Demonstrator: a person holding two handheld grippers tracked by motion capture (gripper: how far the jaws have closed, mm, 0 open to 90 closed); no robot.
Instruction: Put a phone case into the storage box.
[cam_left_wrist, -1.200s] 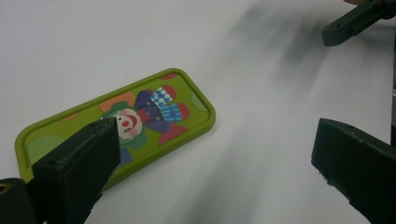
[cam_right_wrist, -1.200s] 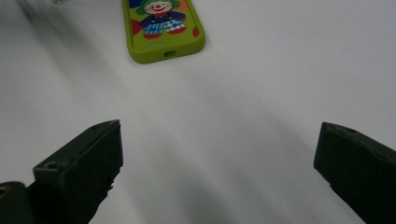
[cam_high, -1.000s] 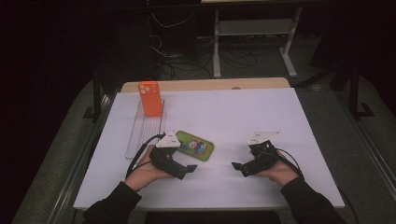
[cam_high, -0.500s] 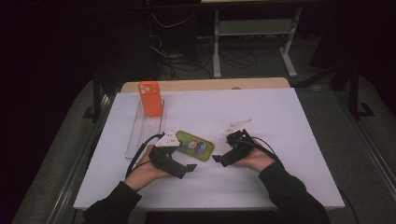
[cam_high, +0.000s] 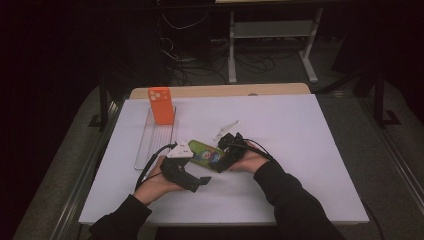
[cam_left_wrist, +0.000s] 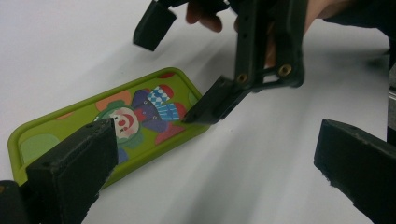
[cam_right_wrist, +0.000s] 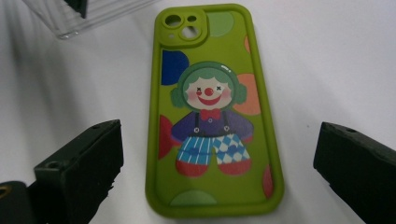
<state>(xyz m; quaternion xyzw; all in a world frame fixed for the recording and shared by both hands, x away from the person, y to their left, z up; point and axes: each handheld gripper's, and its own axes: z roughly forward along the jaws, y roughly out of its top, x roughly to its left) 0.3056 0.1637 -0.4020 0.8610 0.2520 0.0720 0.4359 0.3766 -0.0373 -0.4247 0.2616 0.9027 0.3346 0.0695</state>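
A white table stands in a dark room with cables on the floor behind. The green clown phone case lies flat between both gaping claws. The right claw has moved leftward to the case; the left claw stayed put.

The right tool has moved from the 3 o'clock side of the table toward the centre, to the flat green phone case with a clown picture. One second ago it was well apart from the case; now its wide-open jaws stand at the case's 3 o'clock end, one jaw tip touching the edge. The person's right forearm came along with it.
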